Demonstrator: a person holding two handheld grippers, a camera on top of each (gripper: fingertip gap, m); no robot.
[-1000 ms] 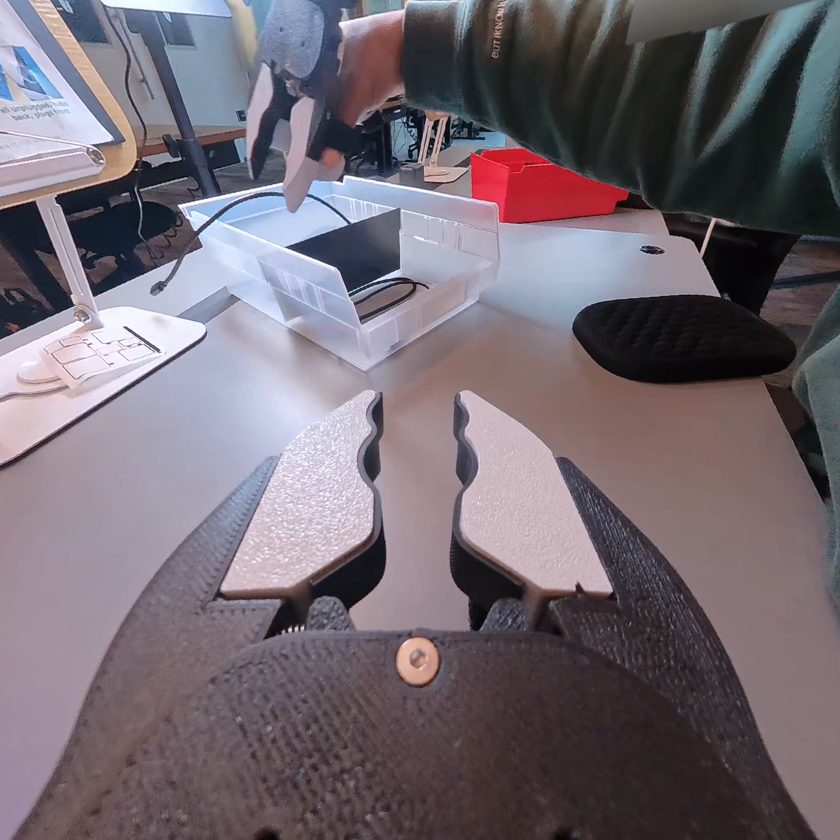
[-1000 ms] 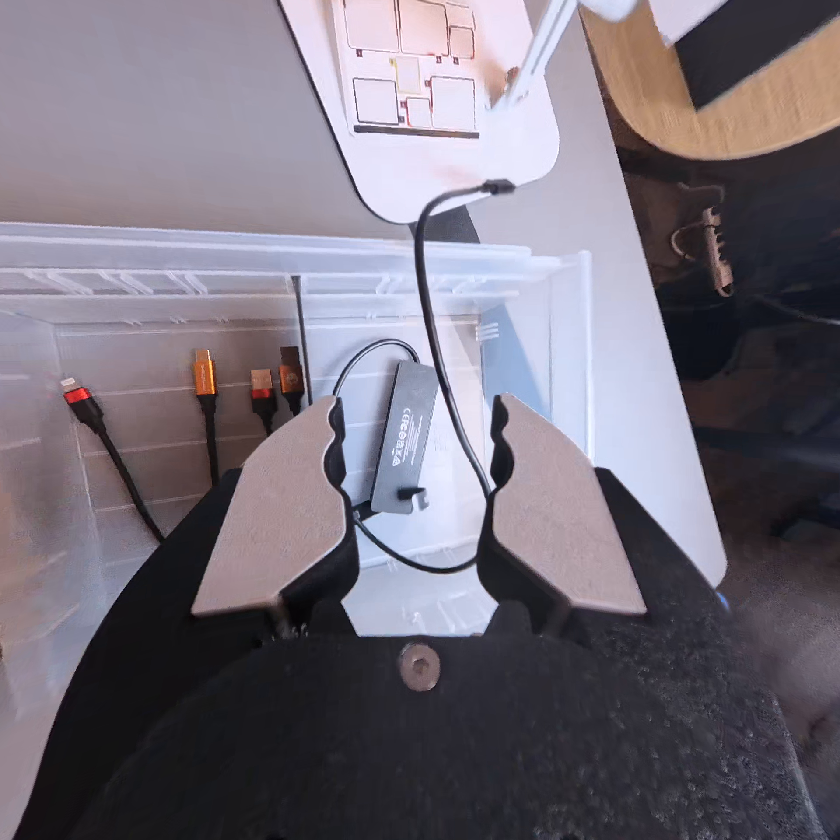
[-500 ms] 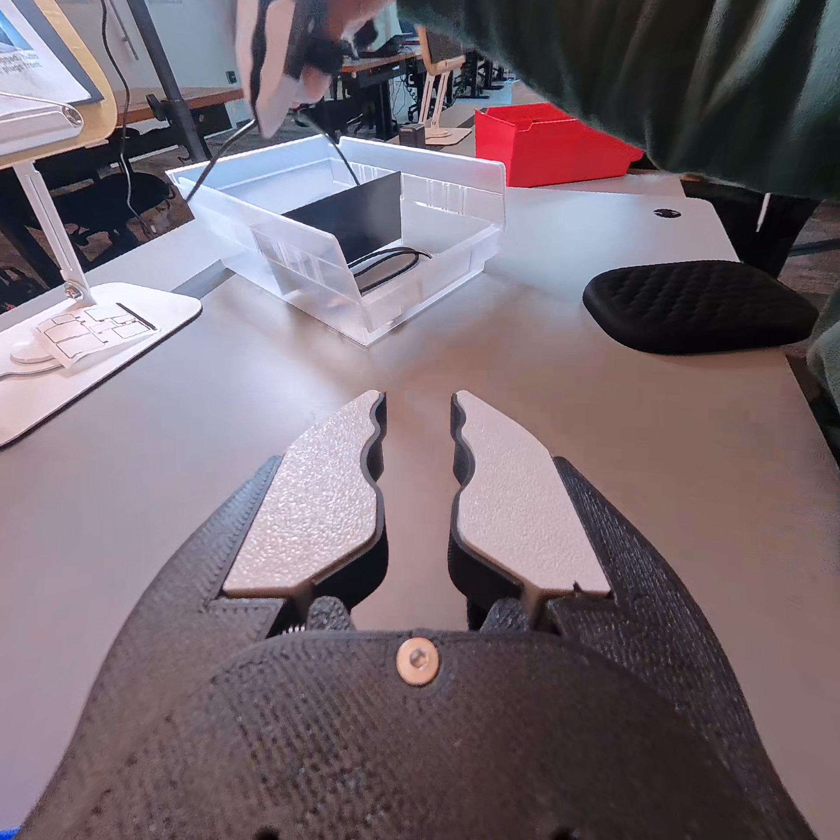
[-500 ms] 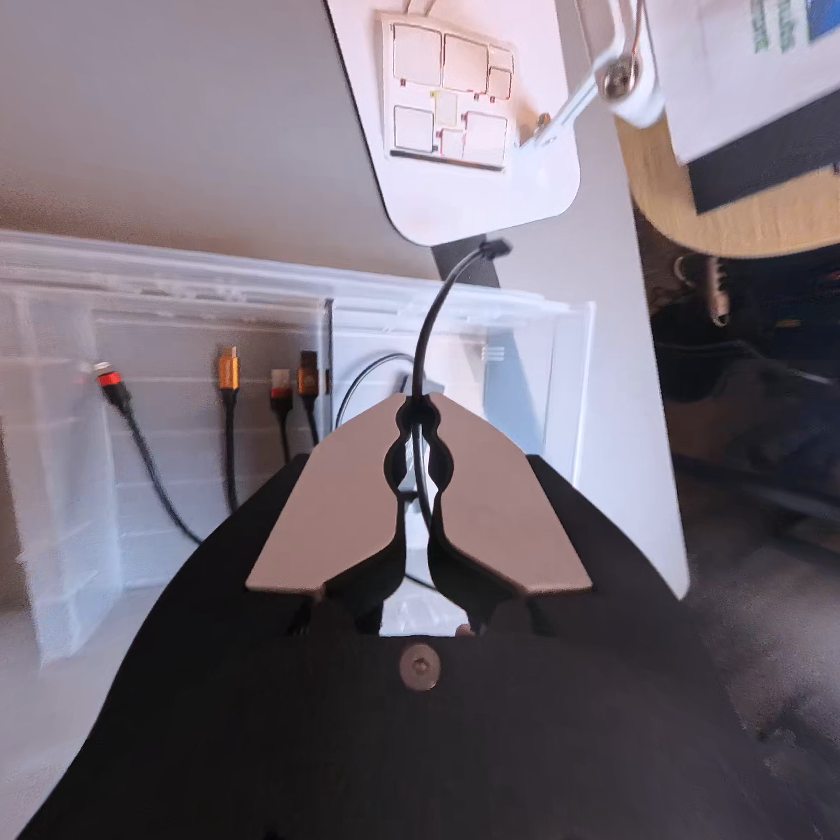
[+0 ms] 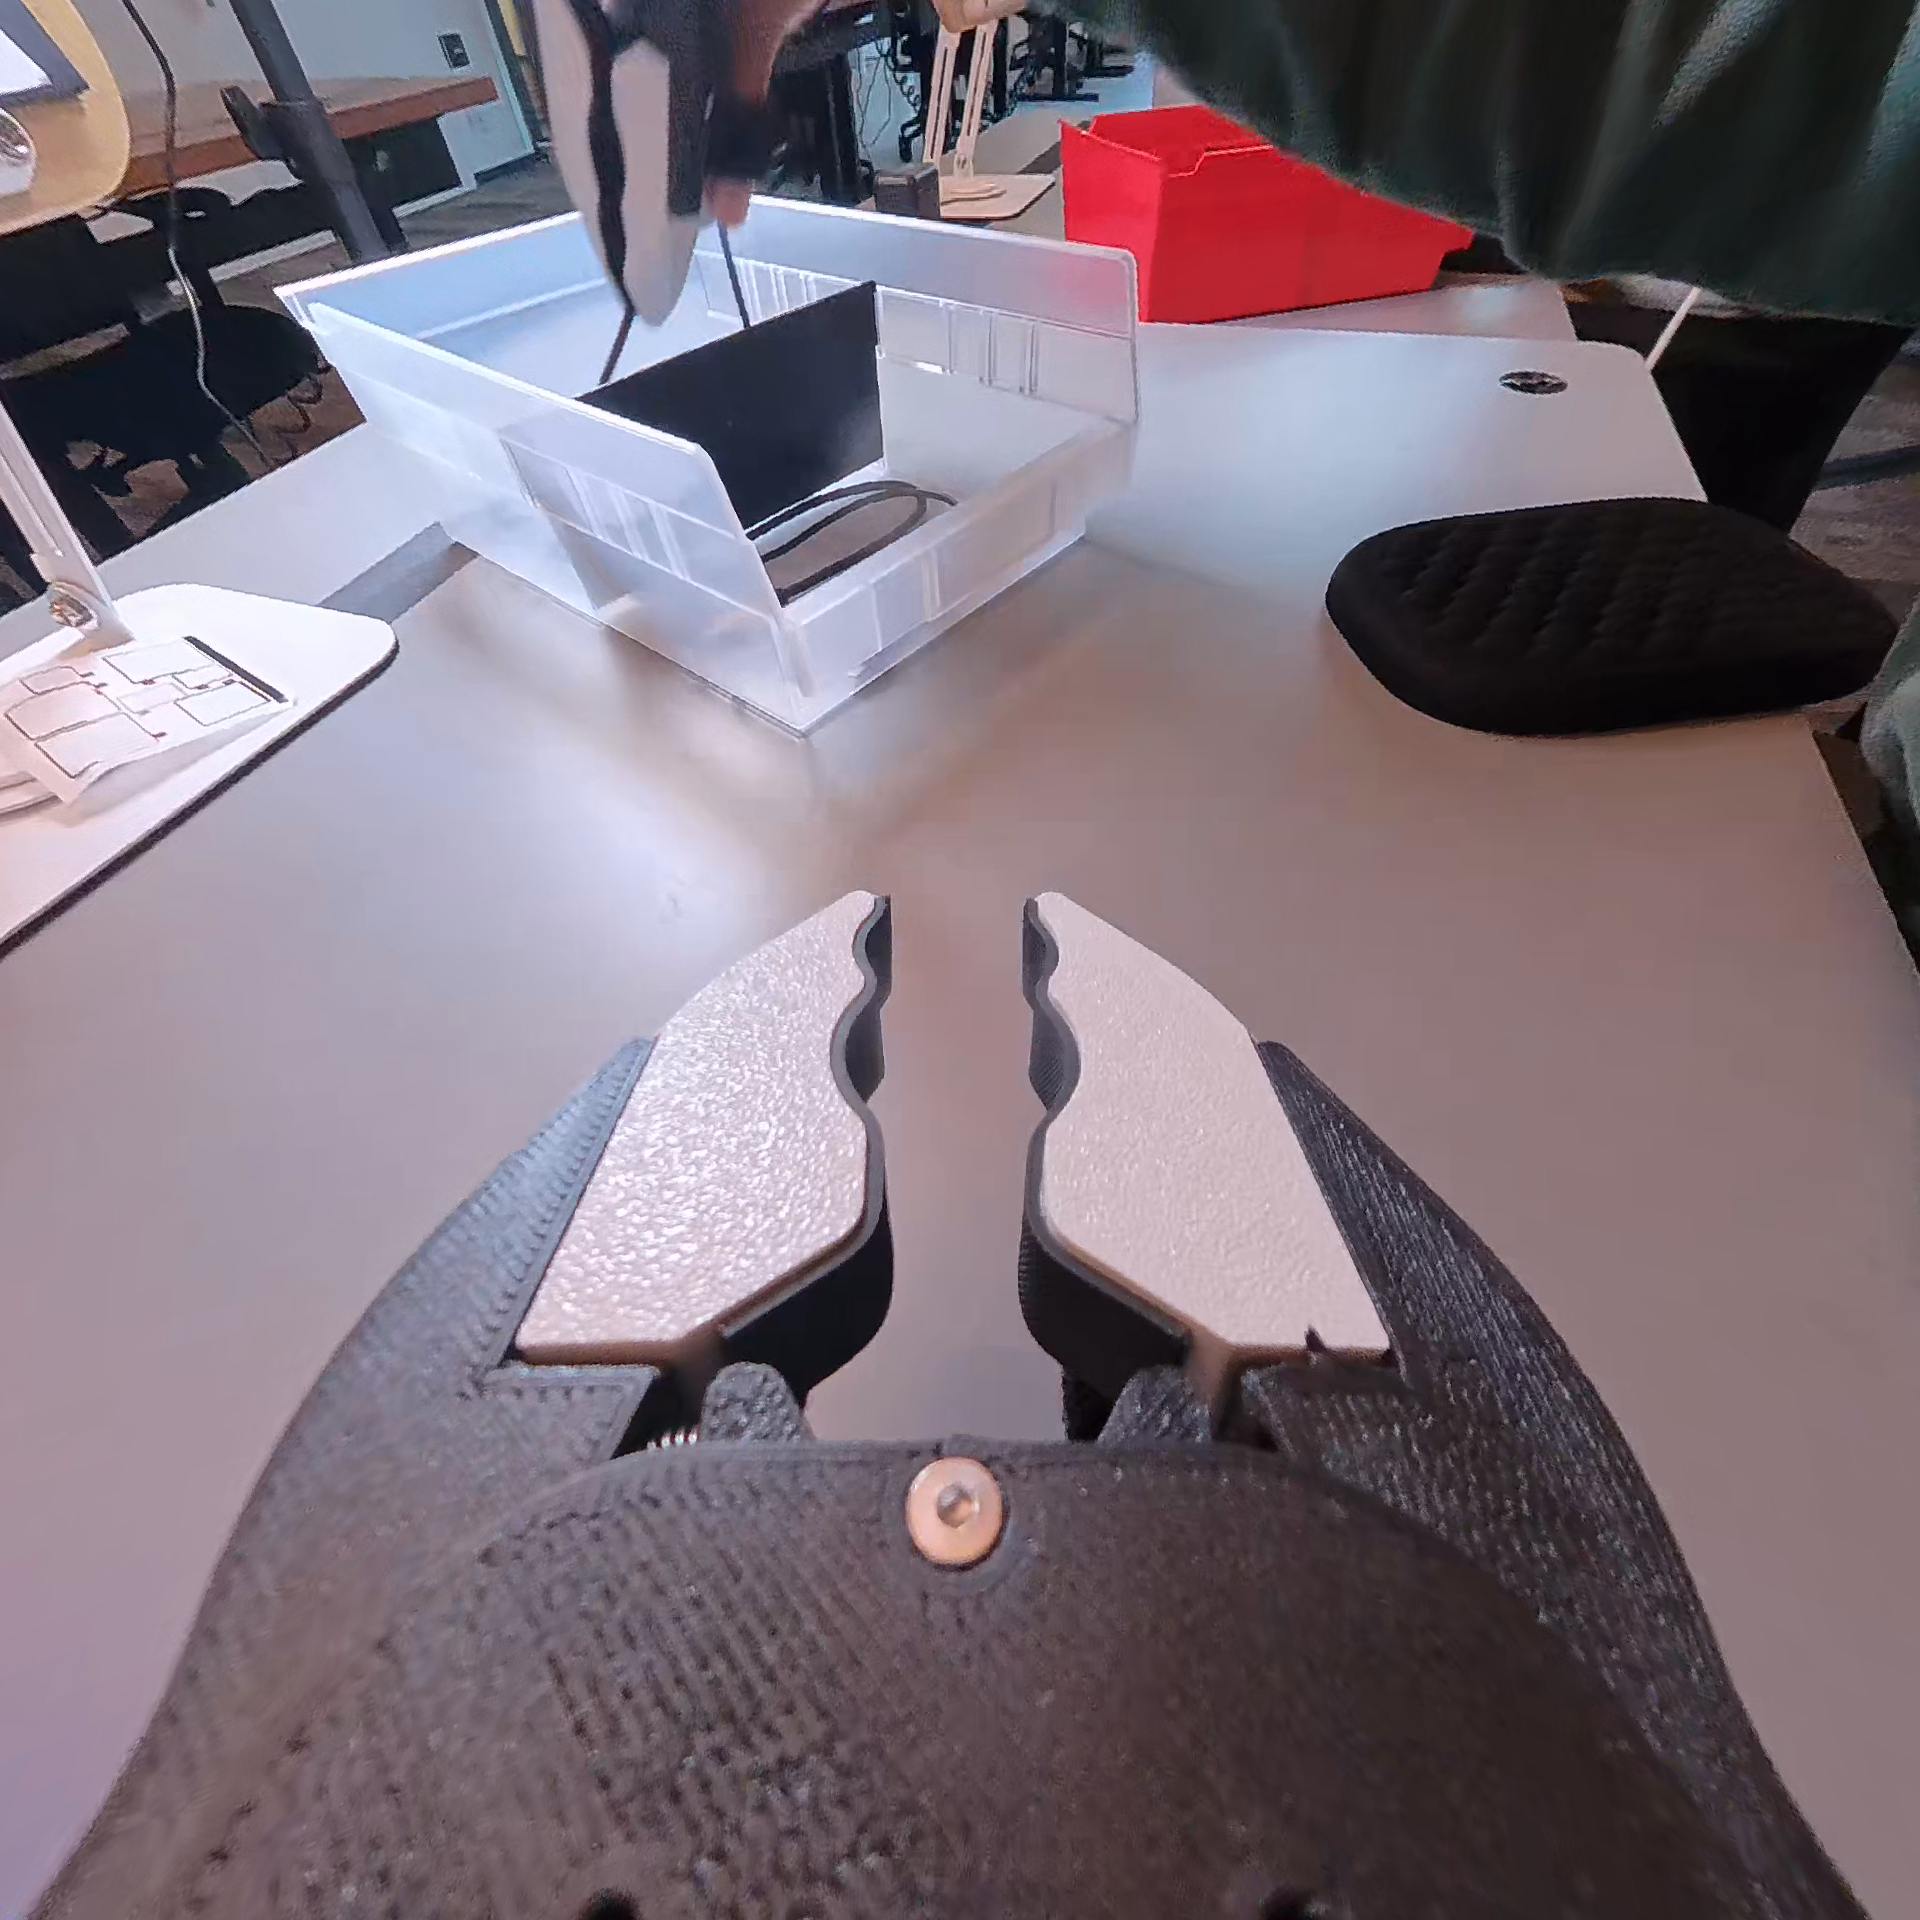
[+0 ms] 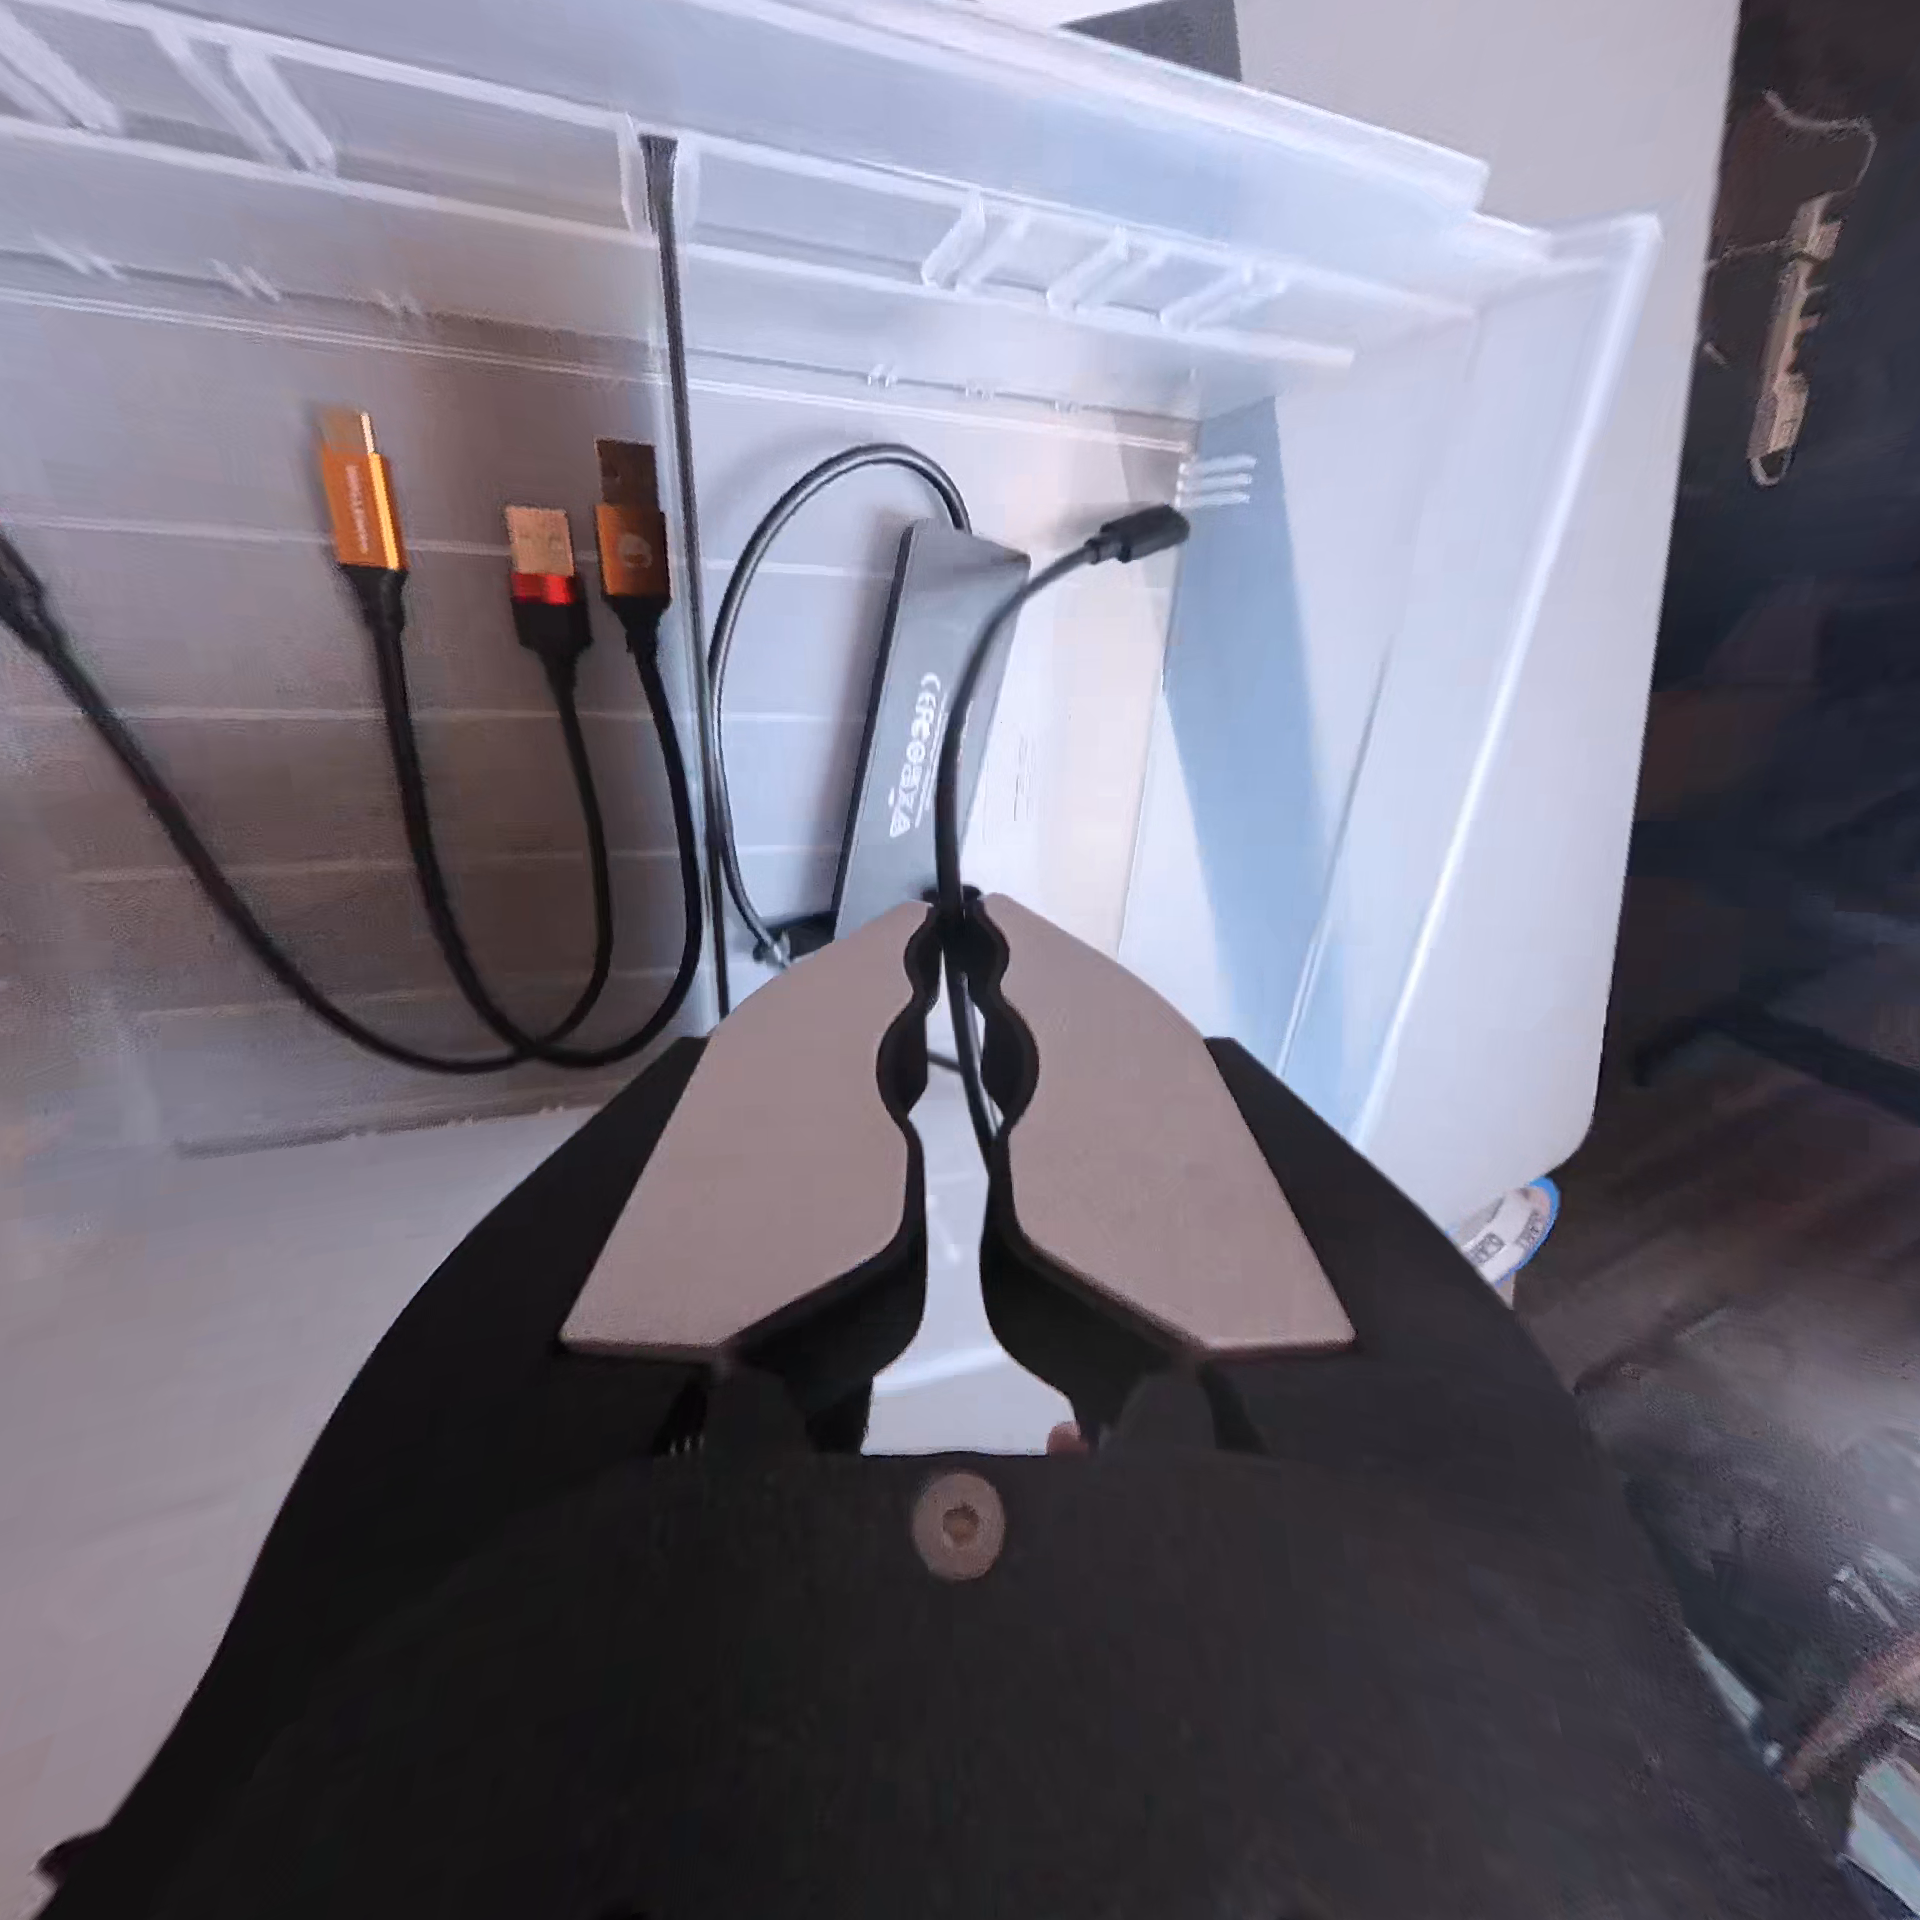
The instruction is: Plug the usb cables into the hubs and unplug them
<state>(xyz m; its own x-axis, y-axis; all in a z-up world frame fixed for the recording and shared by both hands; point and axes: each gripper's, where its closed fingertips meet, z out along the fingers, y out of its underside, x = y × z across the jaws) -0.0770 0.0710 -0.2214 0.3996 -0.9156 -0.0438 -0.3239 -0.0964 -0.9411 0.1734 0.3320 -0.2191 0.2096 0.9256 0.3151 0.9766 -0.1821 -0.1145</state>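
My right gripper is shut on the thin black cable of a grey USB hub. The hub lies in the right compartment of a clear plastic bin. The cable's plug hangs free near the bin wall. Several USB cables with orange and red plugs lie in the left compartment, past a black divider. My left gripper is open and empty, low over the grey table. In the left wrist view the right gripper hovers over the bin.
A white stand base with a paper marker sits at left. A black wrist pad lies at right. A red bin stands behind. A green sleeve crosses the top. The table edge drops off right of the clear bin.
My right gripper closed on the hub's thin cable and moved lower, toward the bin. The plug end now hangs inside the bin instead of over the rim. The left gripper barely moved.
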